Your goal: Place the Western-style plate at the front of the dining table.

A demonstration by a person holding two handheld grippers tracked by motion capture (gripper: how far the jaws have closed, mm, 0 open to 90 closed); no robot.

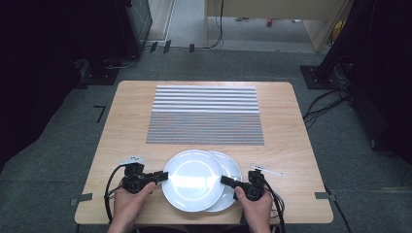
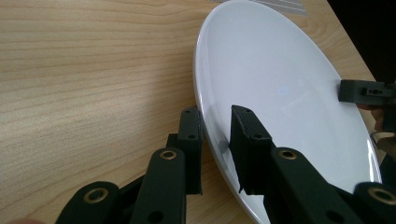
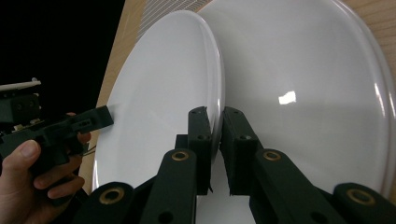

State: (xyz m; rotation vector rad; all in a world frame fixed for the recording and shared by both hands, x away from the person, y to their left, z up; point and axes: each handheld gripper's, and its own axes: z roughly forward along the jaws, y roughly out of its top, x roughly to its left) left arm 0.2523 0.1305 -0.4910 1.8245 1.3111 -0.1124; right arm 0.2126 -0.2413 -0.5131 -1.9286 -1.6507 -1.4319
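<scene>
Two white plates lie at the near edge of the table. The upper plate [image 1: 192, 179] [image 2: 280, 79] [image 3: 159, 93] overlaps the lower plate [image 1: 233, 169] [image 3: 303, 84], which shows to its right. My left gripper [image 1: 165, 175] [image 2: 215, 116] is shut on the upper plate's left rim, one jaw under it and one on top. At the opposite rim, my right gripper [image 1: 224, 179] [image 3: 217, 114] grips the same plate. In the right gripper view that plate stands tilted above the lower one.
A grey and white striped placemat [image 1: 205, 114] covers the middle and far part of the wooden table [image 1: 126, 126]. A thin white stick [image 1: 266, 170] lies just right of the plates. Cables trail over the carpet around the table.
</scene>
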